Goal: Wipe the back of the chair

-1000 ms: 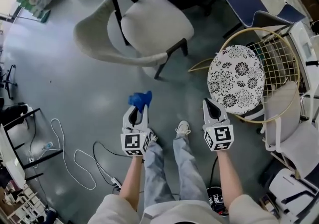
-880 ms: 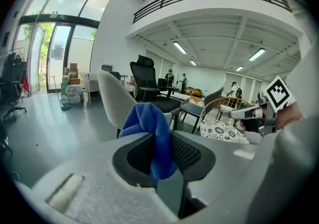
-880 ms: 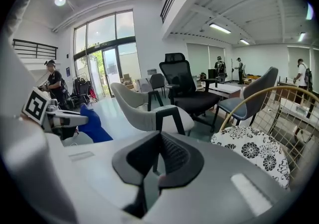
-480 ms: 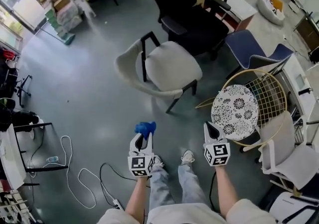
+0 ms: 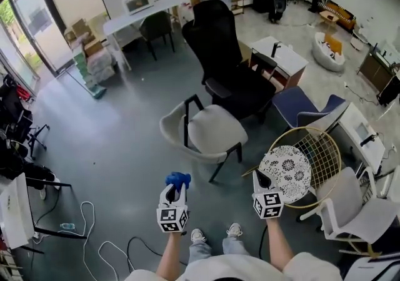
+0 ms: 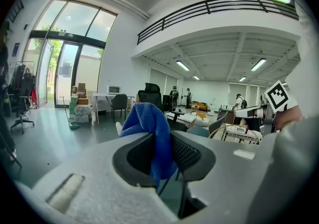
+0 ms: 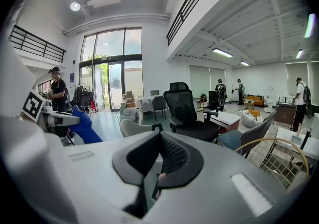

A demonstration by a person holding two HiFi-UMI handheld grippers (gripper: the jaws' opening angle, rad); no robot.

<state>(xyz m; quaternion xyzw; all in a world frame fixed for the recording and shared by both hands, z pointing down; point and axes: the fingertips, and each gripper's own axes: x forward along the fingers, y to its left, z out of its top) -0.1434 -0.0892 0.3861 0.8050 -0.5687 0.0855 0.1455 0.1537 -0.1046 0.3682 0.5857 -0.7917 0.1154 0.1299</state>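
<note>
A cream chair (image 5: pixel 209 131) with black legs stands on the grey floor ahead of me, its curved back (image 5: pixel 174 139) to the left; it also shows in the right gripper view (image 7: pixel 133 127). My left gripper (image 5: pixel 177 187) is shut on a blue cloth (image 5: pixel 177 179), whose bunched end sticks up between the jaws (image 6: pixel 149 128). The cloth hangs short of the chair, not touching it. My right gripper (image 5: pixel 259 178) is shut with nothing in it, level with the left one.
A black office chair (image 5: pixel 226 61) stands behind the cream chair. A gold wire chair with a patterned cushion (image 5: pixel 287 172) is close at my right, a blue chair (image 5: pixel 306 110) beyond it. White cables (image 5: pixel 87 230) lie on the floor at left. People stand far back.
The head view has tilted up, so the room beyond the chairs now shows. Both grippers keep their pose and the left still holds the cloth.
</note>
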